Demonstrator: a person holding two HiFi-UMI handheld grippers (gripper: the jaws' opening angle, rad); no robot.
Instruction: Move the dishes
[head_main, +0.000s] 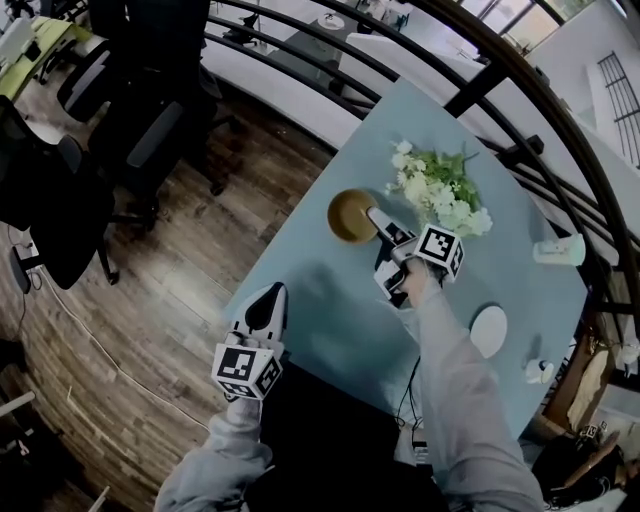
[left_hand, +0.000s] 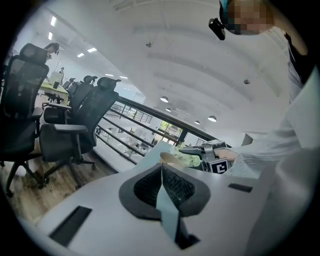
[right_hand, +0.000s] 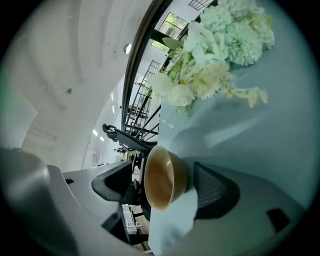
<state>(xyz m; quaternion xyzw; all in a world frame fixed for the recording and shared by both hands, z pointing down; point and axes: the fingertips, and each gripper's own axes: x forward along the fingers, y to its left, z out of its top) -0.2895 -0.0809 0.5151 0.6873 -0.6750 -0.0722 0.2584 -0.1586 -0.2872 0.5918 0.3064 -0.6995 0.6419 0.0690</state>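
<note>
right hand-held gripper (right_hand: 162, 185) gapes wide around the small round brown bowl (head_main: 350, 216), which sits near the pale blue worktop (head_main: 330, 310) edge by the white flowers (head_main: 440, 190). an off-centre squeeze could tip it over. left hand-held gripper (left_hand: 161, 182) is pinched together, empty.

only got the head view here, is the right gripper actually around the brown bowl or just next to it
Observer: Around it. In the right gripper view the right gripper has its jaws apart, with the brown bowl between them. They are not shut on it, and I can't tell whether a pad touches it.

Operator: ok and the left one, is it carrying anything

Observer: No. The left gripper view shows the left gripper with its jaws together at the tips and nothing between them. Only a sliver of the blue table shows behind them.
</note>
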